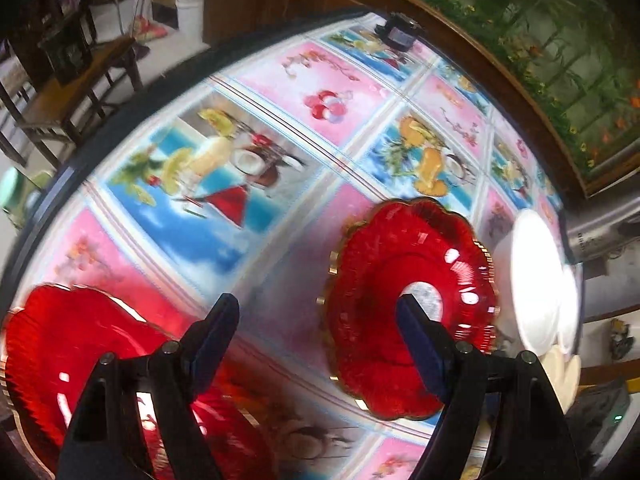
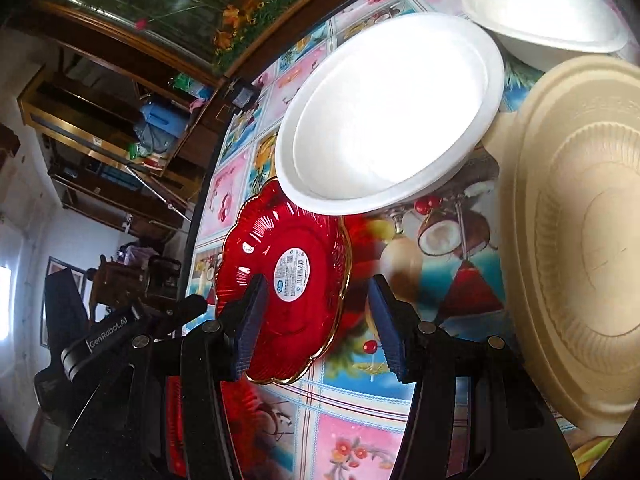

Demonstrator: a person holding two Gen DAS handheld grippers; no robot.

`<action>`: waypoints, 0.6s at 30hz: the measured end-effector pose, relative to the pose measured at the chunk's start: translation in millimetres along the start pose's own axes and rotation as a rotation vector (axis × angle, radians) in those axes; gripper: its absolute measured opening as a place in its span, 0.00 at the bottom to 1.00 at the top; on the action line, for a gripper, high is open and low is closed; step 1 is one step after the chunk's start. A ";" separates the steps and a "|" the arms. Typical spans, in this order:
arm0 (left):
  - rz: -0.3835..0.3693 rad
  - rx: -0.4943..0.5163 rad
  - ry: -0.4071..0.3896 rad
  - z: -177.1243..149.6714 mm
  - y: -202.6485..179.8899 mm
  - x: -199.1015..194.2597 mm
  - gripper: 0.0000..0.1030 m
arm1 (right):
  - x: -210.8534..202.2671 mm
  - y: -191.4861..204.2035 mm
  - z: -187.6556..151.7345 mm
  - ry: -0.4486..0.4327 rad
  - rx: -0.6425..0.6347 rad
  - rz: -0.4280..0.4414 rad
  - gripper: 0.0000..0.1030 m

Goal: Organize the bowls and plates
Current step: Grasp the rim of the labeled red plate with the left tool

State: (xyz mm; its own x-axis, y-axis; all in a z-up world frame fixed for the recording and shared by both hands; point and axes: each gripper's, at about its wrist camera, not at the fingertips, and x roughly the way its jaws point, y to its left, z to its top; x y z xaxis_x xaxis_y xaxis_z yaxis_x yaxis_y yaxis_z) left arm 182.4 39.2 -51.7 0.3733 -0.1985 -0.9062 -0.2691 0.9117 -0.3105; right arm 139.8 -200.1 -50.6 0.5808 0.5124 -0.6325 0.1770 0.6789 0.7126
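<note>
In the left wrist view, a red scalloped plate with a gold rim (image 1: 408,308) lies on the table at right, and a second red plate (image 1: 80,356) lies at lower left. My left gripper (image 1: 320,320) is open and empty above the cloth between them; its right finger overlaps the right plate. White bowls (image 1: 536,280) stand at the far right. In the right wrist view, my right gripper (image 2: 316,312) is open and empty over a red plate with a white sticker (image 2: 288,284). A white bowl (image 2: 388,112), a second white bowl (image 2: 548,12) and a beige bowl (image 2: 580,248) stand nearby.
The round table (image 1: 280,248) has a bright fruit-print cloth. A dark small device (image 1: 400,32) sits at its far edge. A wooden bench (image 1: 72,96) stands beyond the table. The other gripper's black body (image 2: 112,336) shows at lower left in the right wrist view.
</note>
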 end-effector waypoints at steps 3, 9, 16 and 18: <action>-0.047 0.014 0.013 0.9 -7.3 3.3 0.78 | 4.3 -1.5 0.8 0.010 0.005 -0.007 0.51; -0.048 0.018 0.021 2.9 -8.1 12.2 0.78 | 10.7 -2.0 0.0 0.015 0.011 -0.007 0.51; -0.033 0.052 0.009 4.1 -14.7 15.3 0.76 | 15.0 -1.2 -1.5 0.016 0.012 0.004 0.51; -0.038 0.055 0.015 5.3 -17.1 16.4 0.75 | 15.9 -1.2 -1.6 0.020 0.006 0.014 0.51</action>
State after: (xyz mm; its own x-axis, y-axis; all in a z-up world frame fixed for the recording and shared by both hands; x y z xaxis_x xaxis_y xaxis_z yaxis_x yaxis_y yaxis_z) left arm 197.9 22.3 -59.7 0.3693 -0.2384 -0.8982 -0.2054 0.9217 -0.3291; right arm 147.5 -191.9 -62.0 0.5676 0.5319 -0.6284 0.1739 0.6687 0.7230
